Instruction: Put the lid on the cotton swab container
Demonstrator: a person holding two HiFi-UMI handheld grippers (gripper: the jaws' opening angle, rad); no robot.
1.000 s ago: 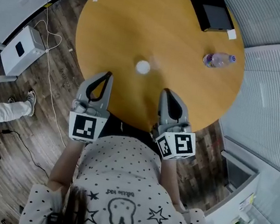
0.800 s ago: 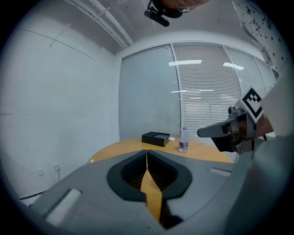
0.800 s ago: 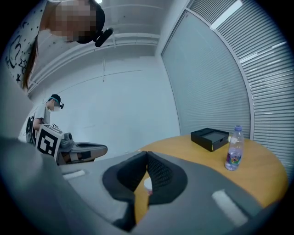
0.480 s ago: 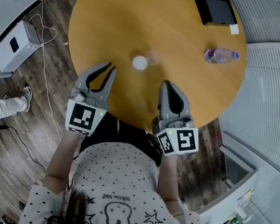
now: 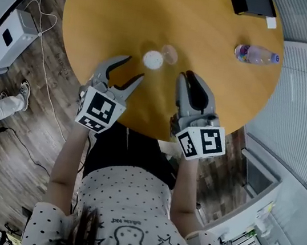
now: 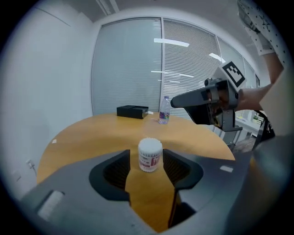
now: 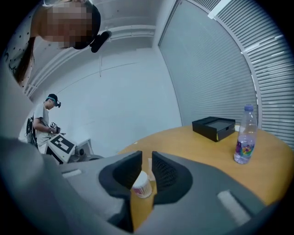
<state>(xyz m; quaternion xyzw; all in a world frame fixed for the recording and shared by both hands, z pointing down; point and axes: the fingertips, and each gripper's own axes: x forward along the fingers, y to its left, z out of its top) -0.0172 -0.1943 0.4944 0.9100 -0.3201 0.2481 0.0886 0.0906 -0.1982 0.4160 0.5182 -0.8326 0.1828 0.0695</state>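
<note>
The cotton swab container (image 5: 152, 60) is a small white tub standing uncapped on the round wooden table (image 5: 101, 13). Its clear lid (image 5: 169, 53) lies just beyond it to the right. My left gripper (image 5: 133, 68) sits just short of the container, its jaws opening wide with nothing between them. In the left gripper view the container (image 6: 150, 154) stands ahead, framed by the fingers of the left gripper (image 6: 147, 161). My right gripper (image 5: 188, 77) is to the right of the container, its jaws opening by a narrow gap and holding nothing. The right gripper (image 7: 146, 158) view shows the container (image 7: 142, 184) beyond the tips.
A clear water bottle (image 5: 257, 54) lies at the table's right edge and a black box (image 5: 256, 1) sits at the far side. A white unit (image 5: 8, 38) and a cable are on the floor to the left. Another person (image 7: 46, 119) stands in the background.
Both grippers have moved forward over the table toward the container. Both sets of jaws, shut before, now stand apart, the left much wider than the right.
</note>
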